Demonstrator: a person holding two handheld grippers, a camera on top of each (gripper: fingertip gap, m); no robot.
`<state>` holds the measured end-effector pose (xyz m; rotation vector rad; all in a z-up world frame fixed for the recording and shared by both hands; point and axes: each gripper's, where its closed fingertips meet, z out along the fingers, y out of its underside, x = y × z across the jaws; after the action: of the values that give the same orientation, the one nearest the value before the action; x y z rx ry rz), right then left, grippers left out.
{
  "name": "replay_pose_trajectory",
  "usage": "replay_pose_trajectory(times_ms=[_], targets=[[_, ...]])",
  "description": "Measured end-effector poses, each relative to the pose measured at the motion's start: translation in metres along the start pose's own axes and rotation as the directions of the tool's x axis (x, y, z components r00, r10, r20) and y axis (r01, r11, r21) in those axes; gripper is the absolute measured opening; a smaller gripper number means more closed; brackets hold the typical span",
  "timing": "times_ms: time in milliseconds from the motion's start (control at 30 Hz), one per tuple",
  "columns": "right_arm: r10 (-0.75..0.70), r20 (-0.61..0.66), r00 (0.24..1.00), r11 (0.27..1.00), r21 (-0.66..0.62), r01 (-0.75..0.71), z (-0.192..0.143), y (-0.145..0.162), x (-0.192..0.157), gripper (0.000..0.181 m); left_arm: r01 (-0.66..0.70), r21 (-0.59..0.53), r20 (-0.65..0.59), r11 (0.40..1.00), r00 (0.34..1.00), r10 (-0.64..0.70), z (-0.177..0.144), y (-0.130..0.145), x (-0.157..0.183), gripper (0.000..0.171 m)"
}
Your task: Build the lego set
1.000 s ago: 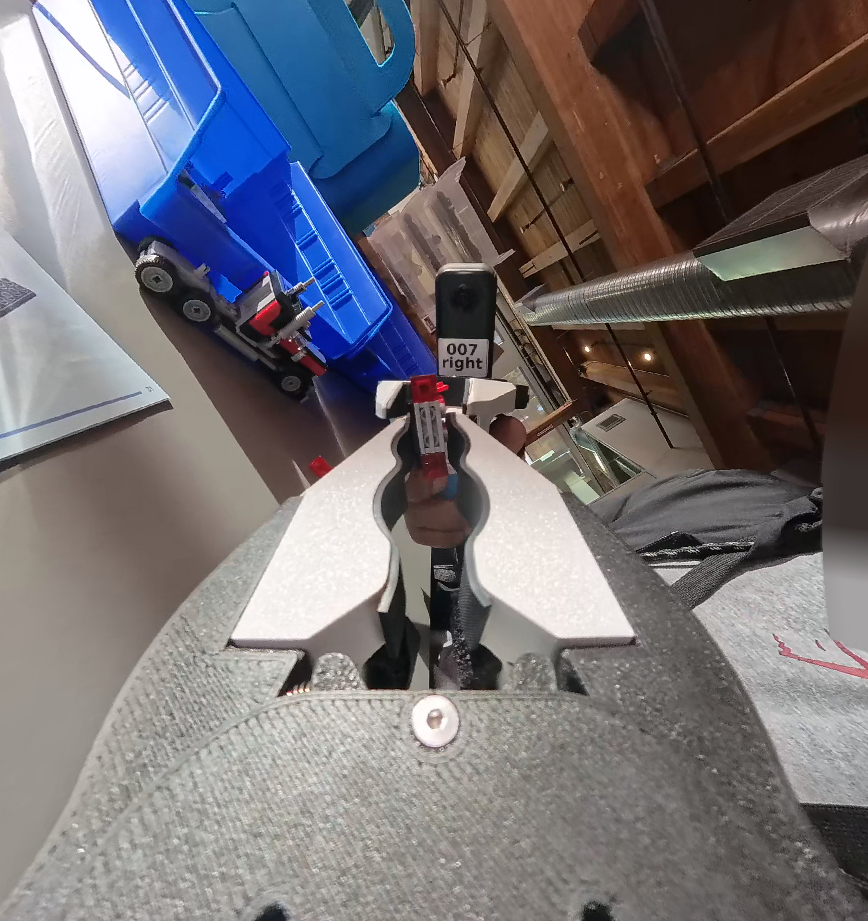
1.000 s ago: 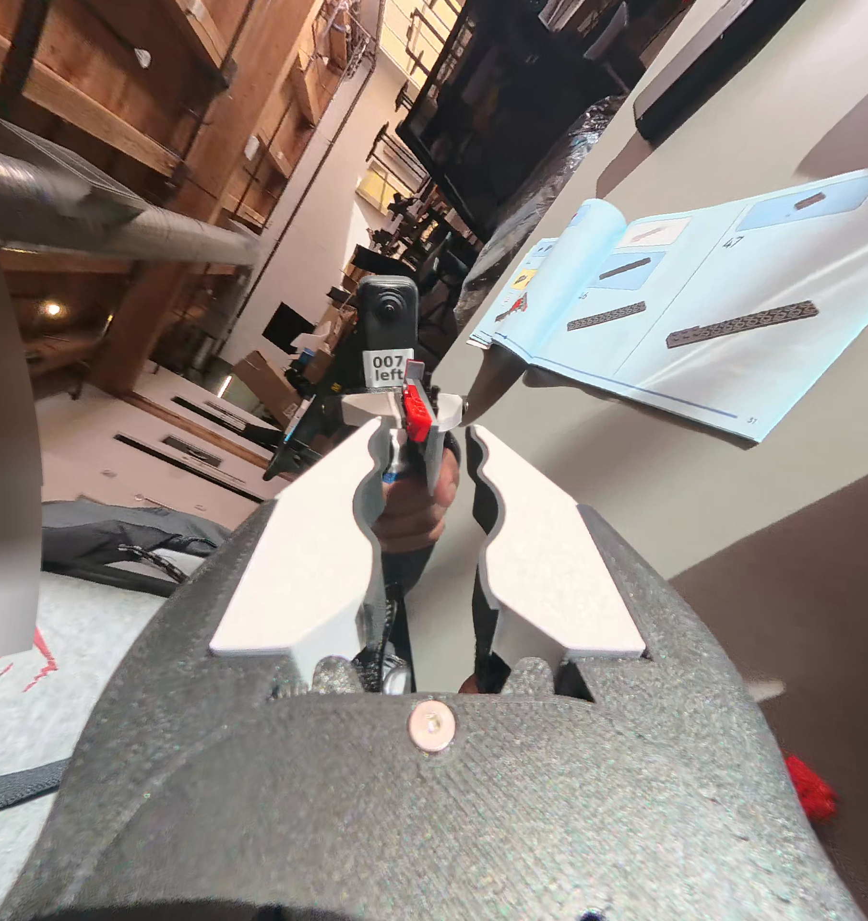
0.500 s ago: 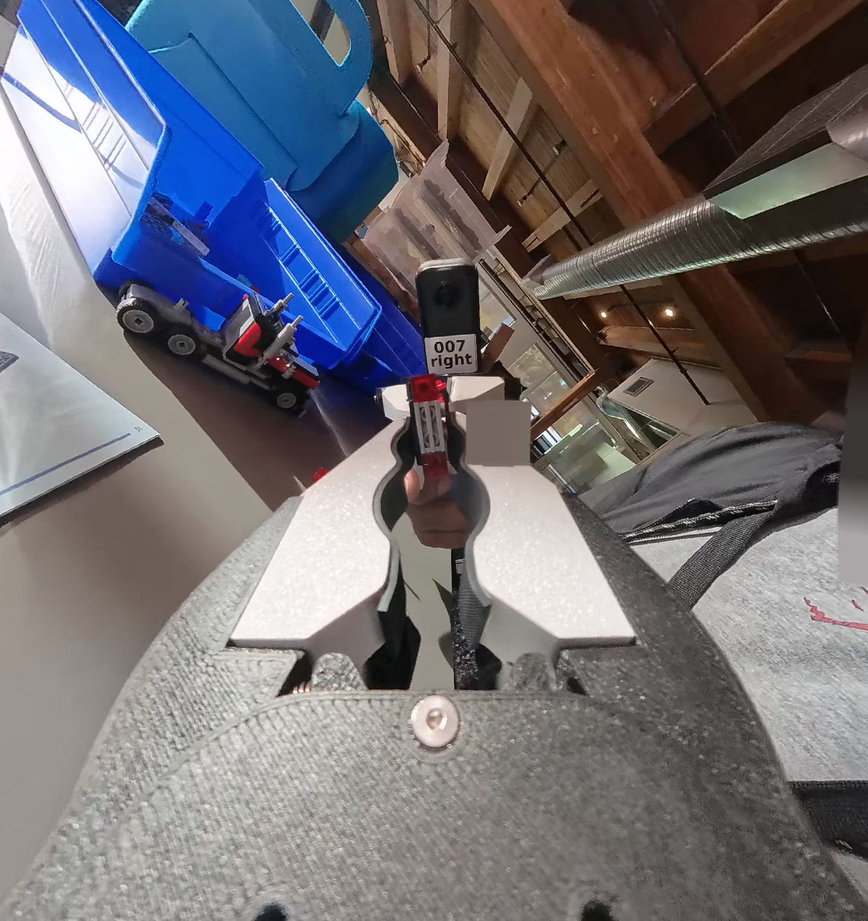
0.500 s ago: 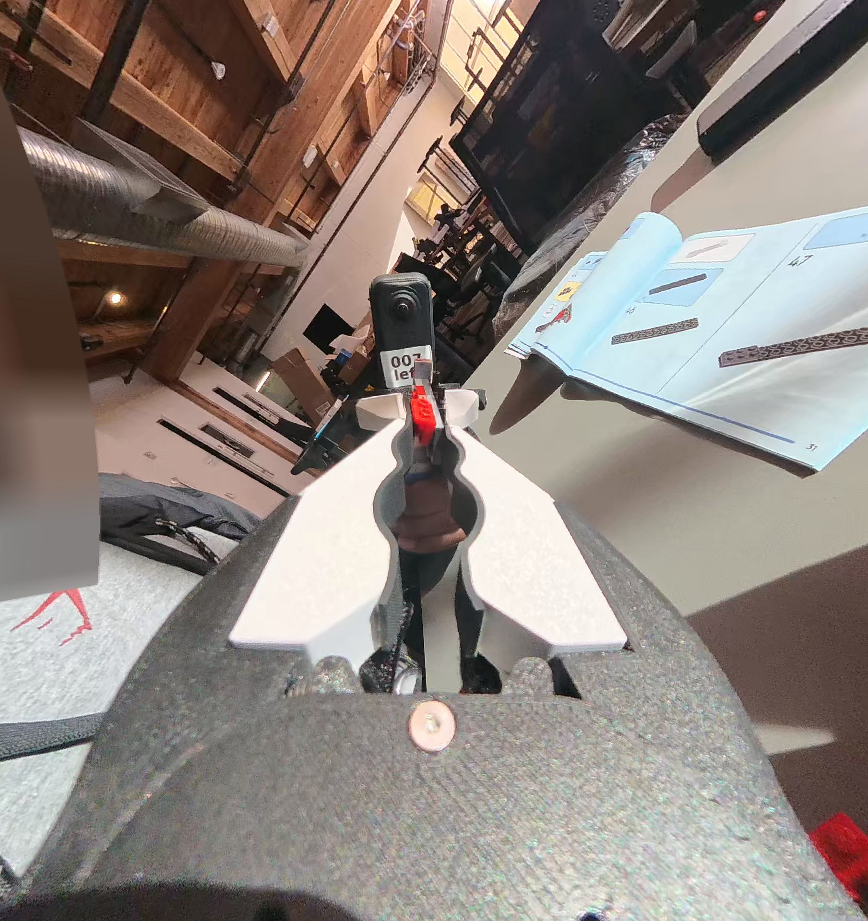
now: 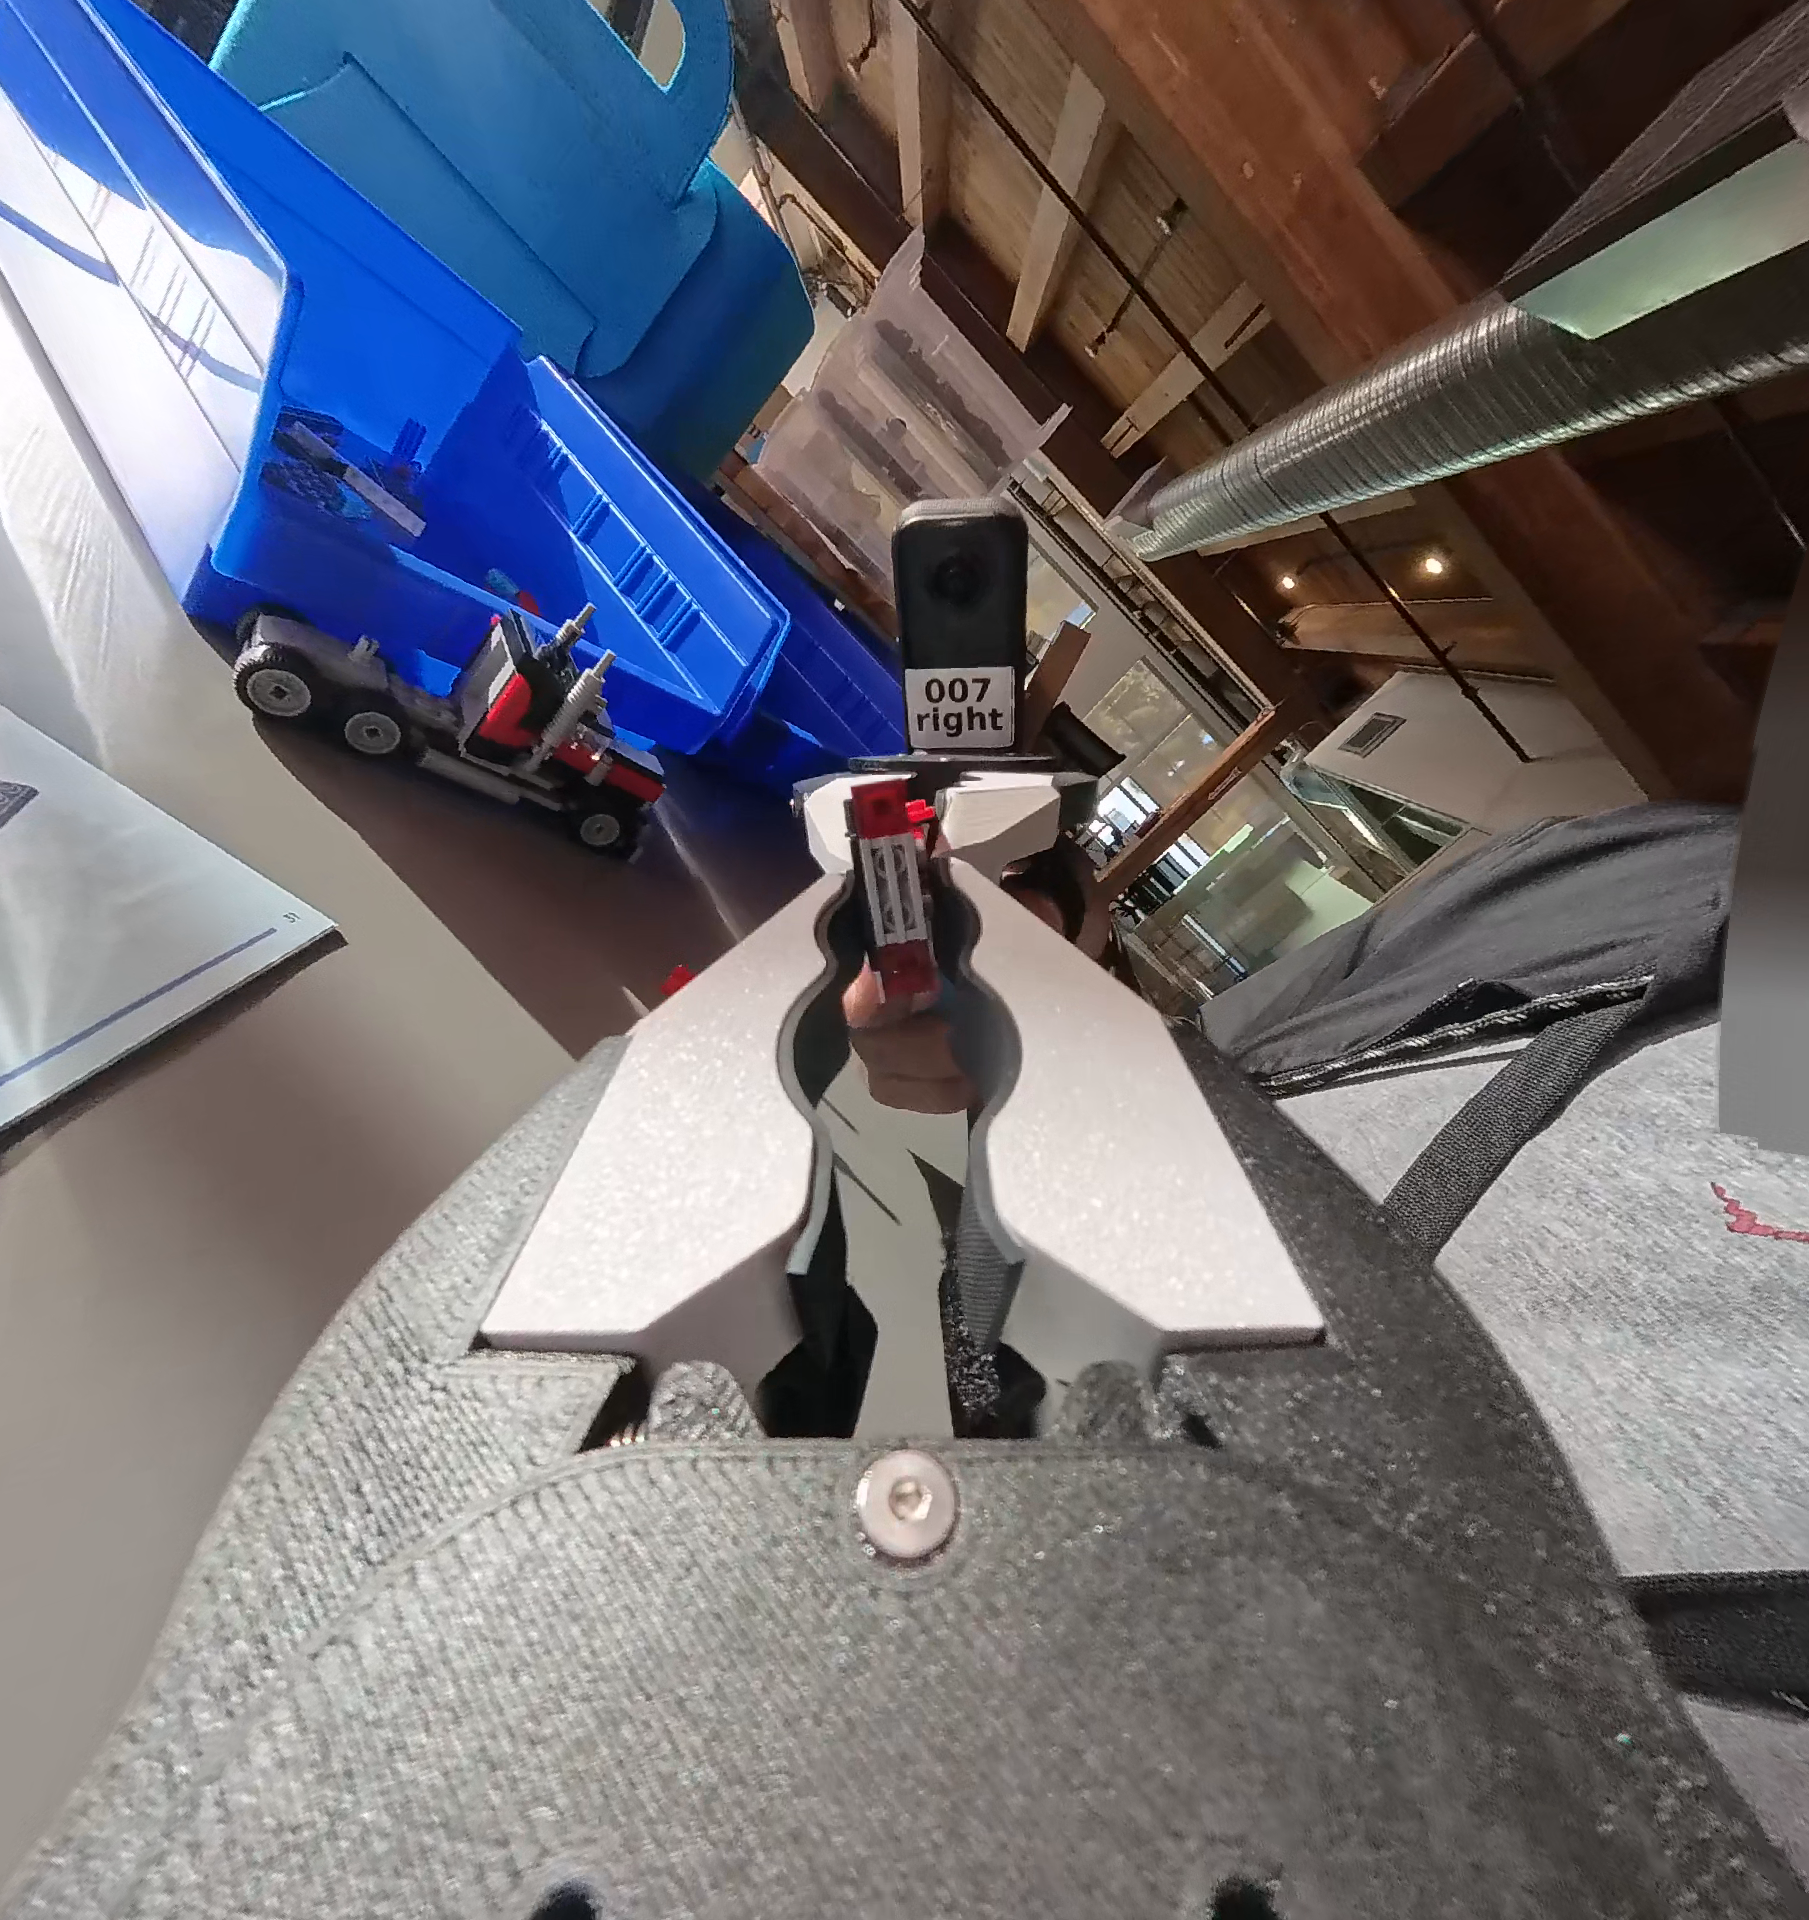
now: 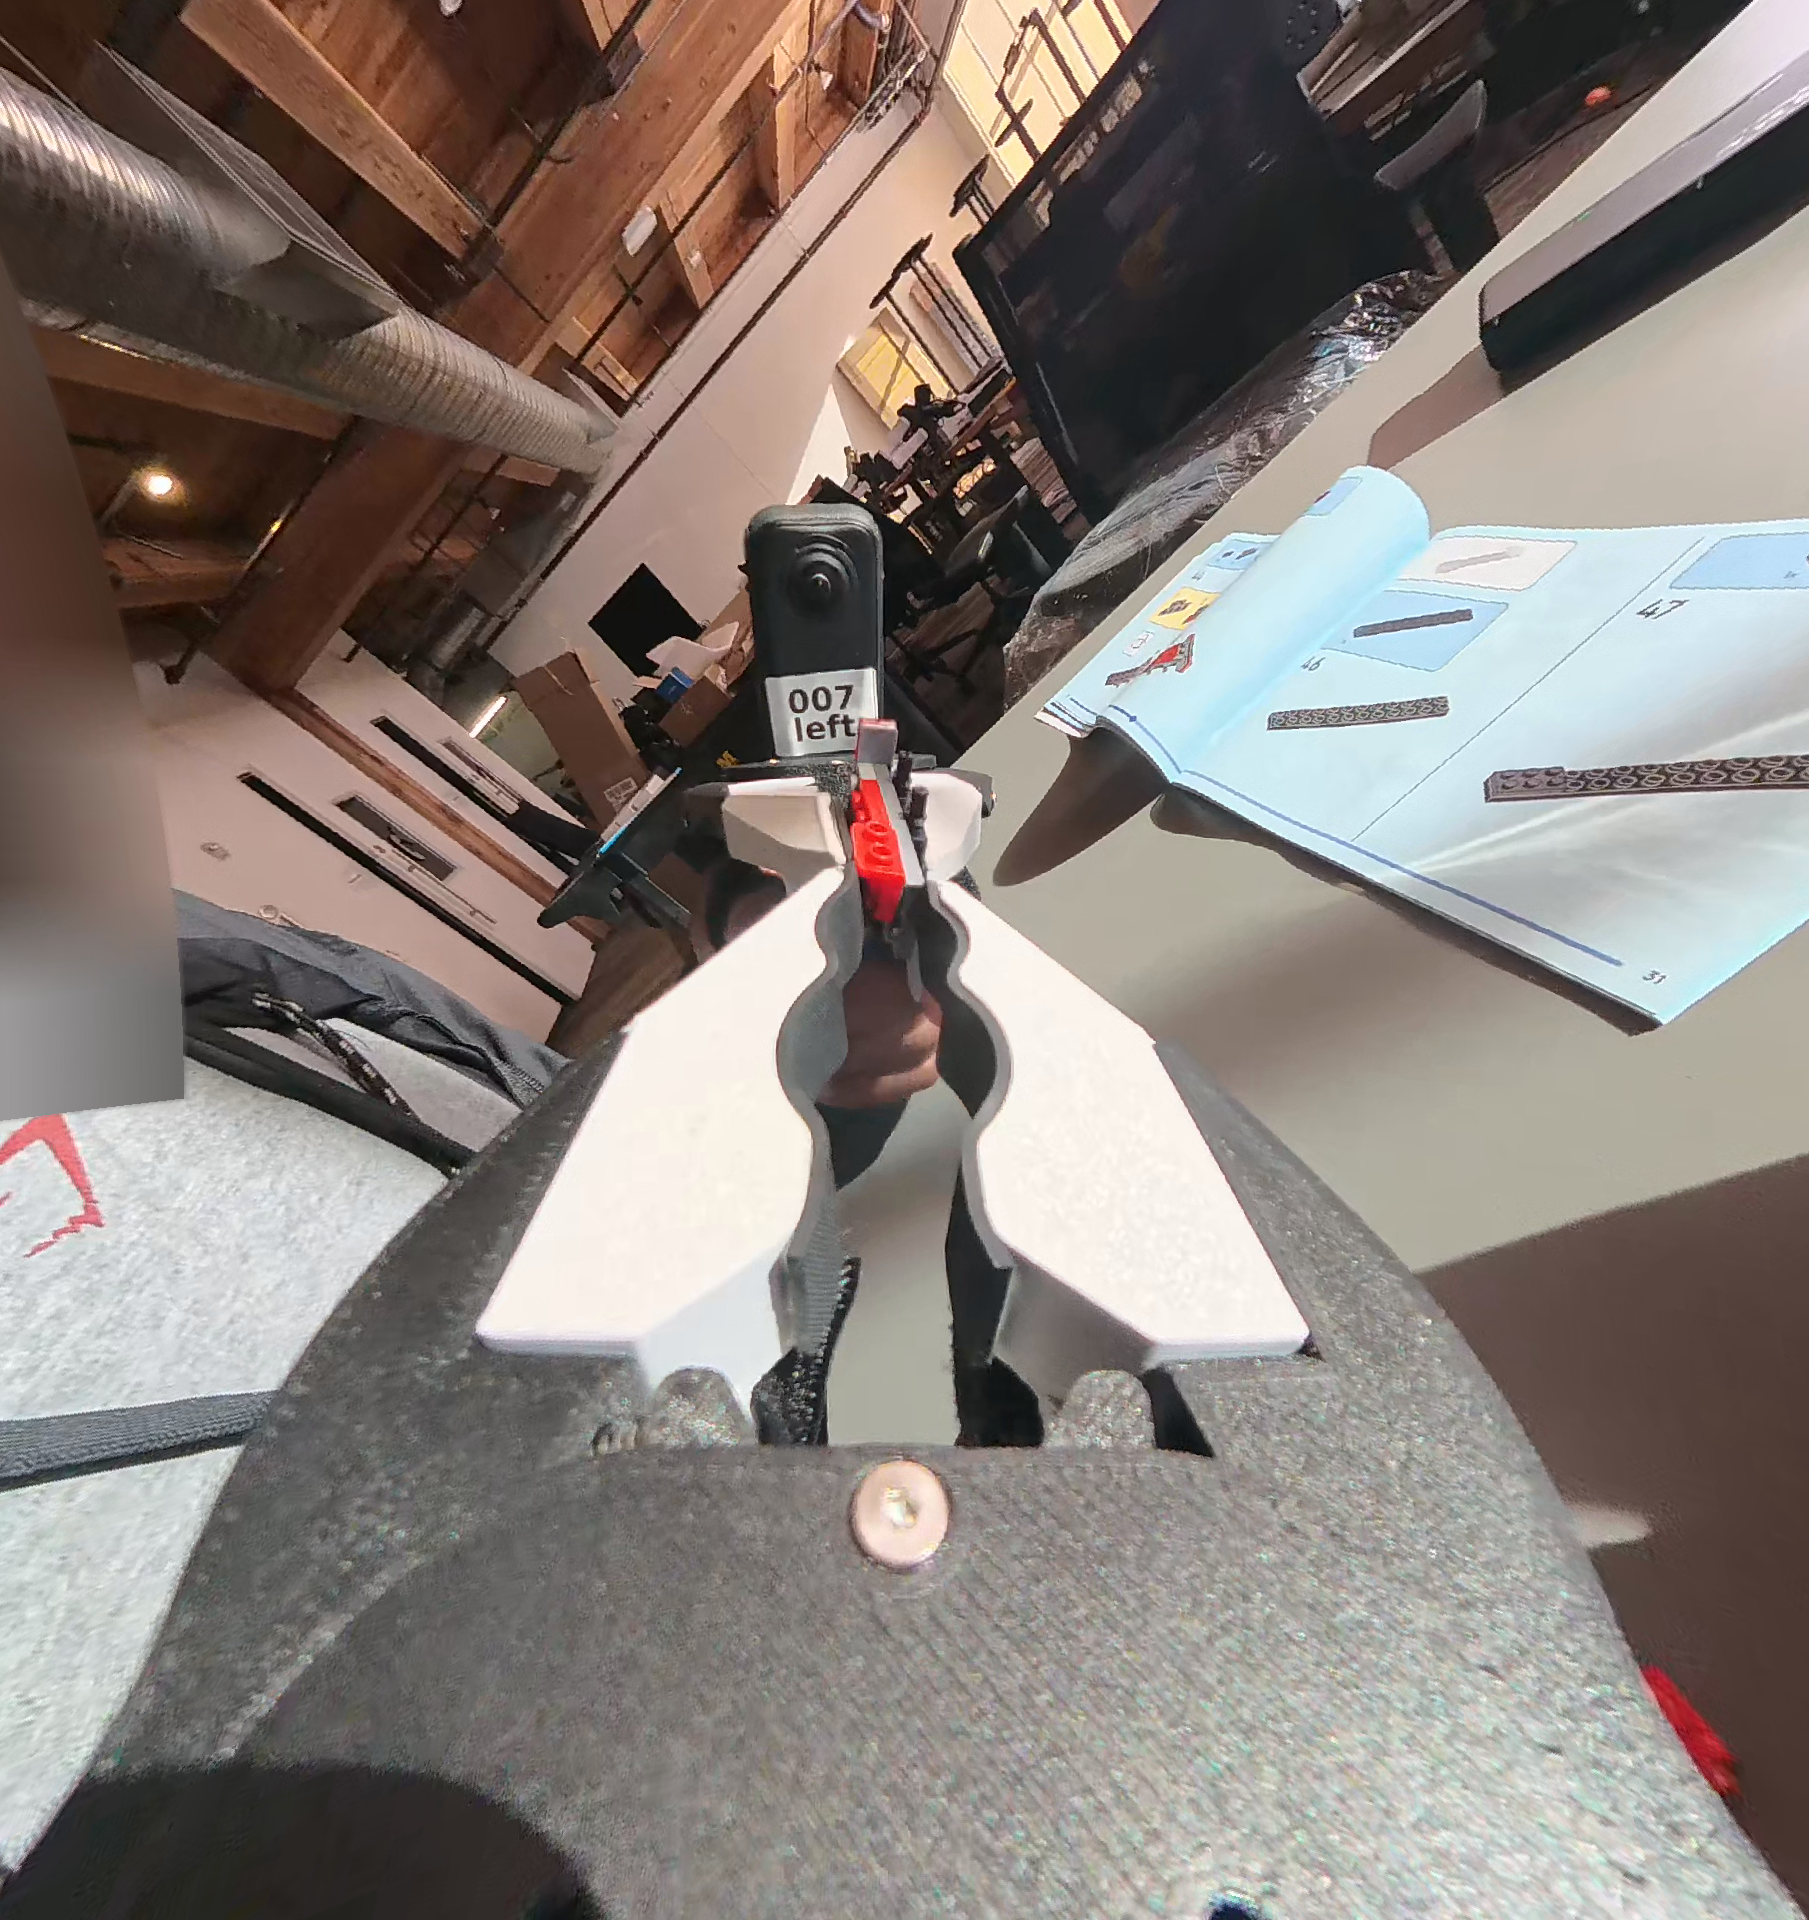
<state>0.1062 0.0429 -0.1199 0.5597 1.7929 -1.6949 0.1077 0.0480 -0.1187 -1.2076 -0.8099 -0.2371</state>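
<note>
A small lego sub-assembly — red ends, grey middle — is held in mid-air above the table, pinched between the fingertips of the left gripper. The right gripper, facing it tip to tip, is clamped on the same piece, seen from that side as a red brick on a grey strip. Both sets of fingers are closed down to the piece's width. Judged from its size, the piece is very light and rigid but smooth-sided, and its joints could pop apart if twisted; it is best held across flat side faces, approx. mid-length, with pressing force kept in line with the studs.

A partly built truck — red cab, grey chassis, black wheels — is parked on the table beside a dark blue bin. Loose parts are visible inside the bin, incl. grey and dark plates, though they are too small to sort. A lighter blue container stands behind it; its contents are hidden. An instruction booklet lies open nearby, and stray red bits are scattered on the dark mat.
</note>
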Motion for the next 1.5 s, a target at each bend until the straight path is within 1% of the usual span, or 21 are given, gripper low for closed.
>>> replay_pose_trajectory(times_ms=[333,400,600,767,833,900,967,1033,1133,1267,1500], targets=[[-0.010,0.079,0.997,1.000,-0.002,0.010,0.000,0.000,-0.013,0.010,-0.110,-0.015,-0.027,0.994,0.994,0.109,-0.001,-0.001,0.012,0.014],[-0.015,0.080,0.997,1.000,-0.009,0.015,0.000,0.001,-0.013,0.010,-0.133,-0.021,-0.020,0.991,0.991,0.133,-0.001,-0.001,0.012,0.014],[0.006,0.058,0.998,1.000,-0.009,-0.005,0.000,0.001,-0.009,0.010,-0.128,-0.026,0.004,0.991,0.992,0.128,0.000,0.000,0.008,0.015],[0.014,0.050,0.999,1.000,0.000,-0.014,0.000,0.001,-0.007,0.011,-0.169,-0.034,0.023,0.985,0.985,0.170,0.000,0.000,0.007,0.015],[0.014,0.042,0.999,1.000,0.008,-0.014,0.000,-0.001,-0.006,0.012,-0.141,-0.023,0.018,0.990,0.990,0.142,0.000,-0.001,0.006,0.013],[0.009,0.036,0.999,1.000,0.013,-0.010,0.002,-0.001,-0.006,0.014,-0.079,0.010,0.000,0.997,0.997,0.079,0.000,-0.004,0.006,0.013],[0.004,0.038,0.999,1.000,0.004,-0.004,0.004,0.000,-0.008,0.027,-0.038,0.043,-0.021,0.998,0.999,0.039,-0.001,-0.007,0.005,0.013],[-0.006,0.033,0.999,1.000,0.014,0.005,0.005,-0.001,-0.009,0.030,-0.044,0.046,-0.022,0.998,0.999,0.045,-0.001,-0.008,0.005,0.013],[0.002,0.019,1.000,0.998,0.060,-0.003,0.003,-0.008,-0.007,0.029,-0.087,0.057,-0.020,0.995,0.996,0.088,-0.002,-0.010,0.007,0.013],[0.006,0.016,1.000,0.994,0.108,-0.007,0.001,-0.013,-0.006,0.022,-0.122,0.070,-0.023,0.990,0.992,0.124,-0.002,-0.012,0.011,0.013],[-0.035,0.068,0.997,0.987,0.160,0.024,0.002,-0.016,-0.017,0.011,-0.210,0.076,-0.016,0.975,0.977,0.212,-0.002,-0.013,0.017,0.014]])
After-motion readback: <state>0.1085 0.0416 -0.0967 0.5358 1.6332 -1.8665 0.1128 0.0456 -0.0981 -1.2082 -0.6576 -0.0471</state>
